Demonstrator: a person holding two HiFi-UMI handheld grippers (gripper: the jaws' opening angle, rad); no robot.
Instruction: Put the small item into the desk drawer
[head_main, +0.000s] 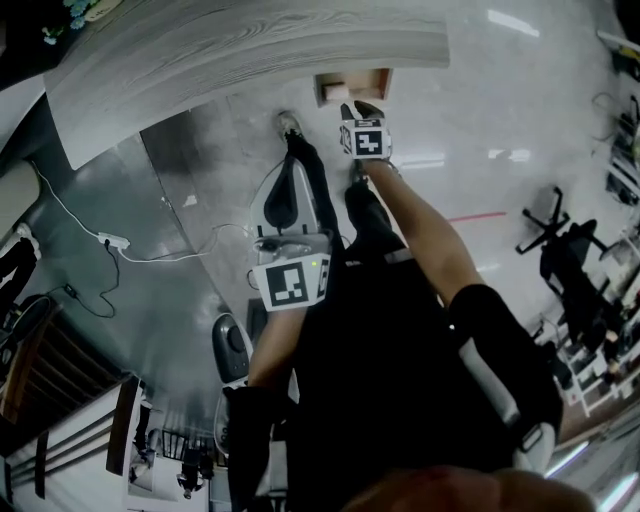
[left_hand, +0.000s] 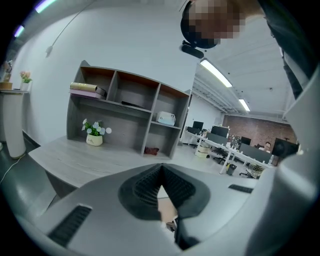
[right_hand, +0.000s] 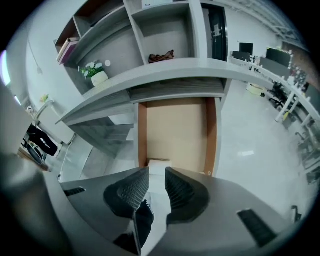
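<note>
Over the pulled-out desk drawer with the tan wooden floor and reddish-brown side walls (right_hand: 176, 125), the right gripper (right_hand: 157, 172) hangs pointing steeply down. Its jaws are only a little apart and, as far as I can see, pressing on nothing, so it has let go. Looks to me like the small white boxy item (right_hand: 158, 163) is lying inside, tucked at the near end of the drawer toward the left wall, just past the jaw tips at 12 o'clock in the right gripper view. So I'd read the step in hand as backing out clean. To do that well, go straight up rather than sweeping toward 12, because the pale grey wood-grain desk top (head_main: 250, 50) overhangs the back of the drawer and the side walls sit close at 9 and 3. Keep the pads off the item so it doesn't get nudged or dragged back out. Meanwhile the left gripper (left_hand: 161, 169) is clenched tip to tip on nothing, at roughly 7 o'clock from the right one in the head view, so it's out of the way. If the drawer gets shut afterwards, I'd push square on the middle of its front, slowly, since a light little box could slide. Can't tell whether the item sits flat.
</note>
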